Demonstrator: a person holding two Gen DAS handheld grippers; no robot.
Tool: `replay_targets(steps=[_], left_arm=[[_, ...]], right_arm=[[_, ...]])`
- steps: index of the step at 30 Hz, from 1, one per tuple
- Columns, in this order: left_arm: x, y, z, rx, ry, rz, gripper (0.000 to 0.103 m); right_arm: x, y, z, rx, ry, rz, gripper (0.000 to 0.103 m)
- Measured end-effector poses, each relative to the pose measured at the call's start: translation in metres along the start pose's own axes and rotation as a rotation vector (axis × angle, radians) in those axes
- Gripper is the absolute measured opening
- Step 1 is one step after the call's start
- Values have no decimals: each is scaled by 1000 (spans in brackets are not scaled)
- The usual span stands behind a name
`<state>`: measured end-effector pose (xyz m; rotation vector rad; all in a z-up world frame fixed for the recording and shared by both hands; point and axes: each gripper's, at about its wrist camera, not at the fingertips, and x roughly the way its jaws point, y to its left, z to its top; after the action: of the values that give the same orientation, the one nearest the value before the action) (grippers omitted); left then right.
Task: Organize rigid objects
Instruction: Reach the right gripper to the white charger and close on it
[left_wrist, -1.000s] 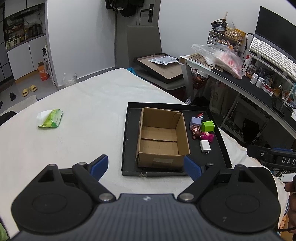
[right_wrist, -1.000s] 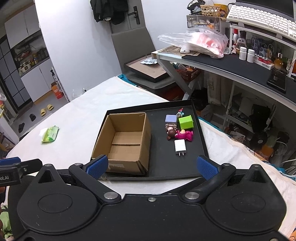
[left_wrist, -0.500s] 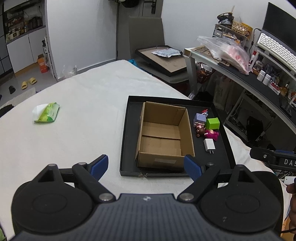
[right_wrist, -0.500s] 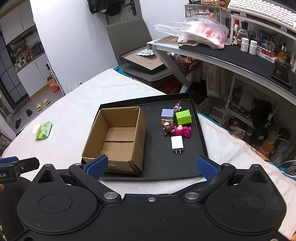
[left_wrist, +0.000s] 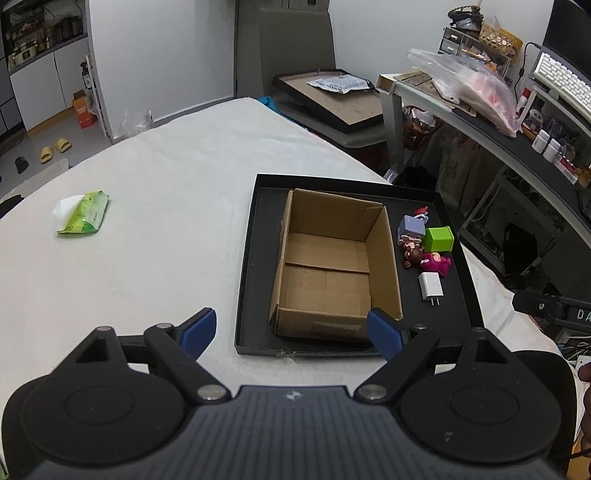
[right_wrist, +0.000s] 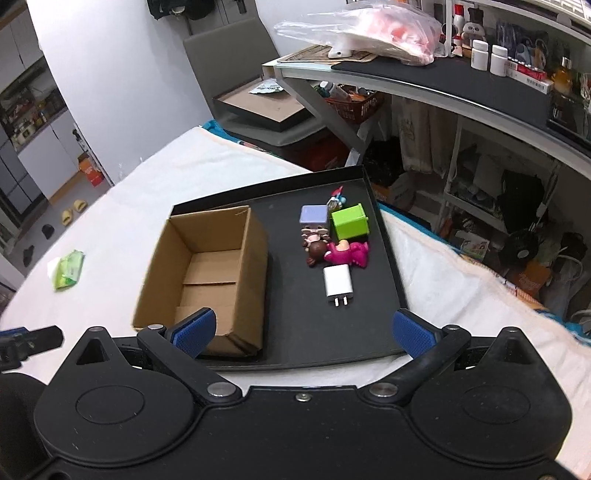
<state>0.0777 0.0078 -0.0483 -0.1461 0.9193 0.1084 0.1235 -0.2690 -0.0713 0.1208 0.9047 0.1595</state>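
One box (right_wrist: 207, 273), one charger (right_wrist: 338, 285) and five small toys (right_wrist: 347, 221) sit in one tray (right_wrist: 384, 258). Both tongs, left (left_wrist: 291, 332) and right (right_wrist: 301, 330), gape empty; from the right pair the charger lies at twelve o'clock, the box at eleven.

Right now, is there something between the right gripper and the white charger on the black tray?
Nothing visible does. The right gripper hangs open above the near edge of the black tray, and bare tray floor lies between it and the white charger. The toys lie beyond the charger; the cardboard box stands to its left.
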Motion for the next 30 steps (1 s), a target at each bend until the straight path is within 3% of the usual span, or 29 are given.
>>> replay_targets(steps=[13,23,30], left_arm=[[39,-2,19,-11,38,26,87],[79,2,29,-23,68,76,84],[105,6,34,-52,98,87,75]], right_arm=[[48,-12,14,23,55,6,102],[94,-22,22,69,133,27,88],[128,-28,29,88,188,18,83]])
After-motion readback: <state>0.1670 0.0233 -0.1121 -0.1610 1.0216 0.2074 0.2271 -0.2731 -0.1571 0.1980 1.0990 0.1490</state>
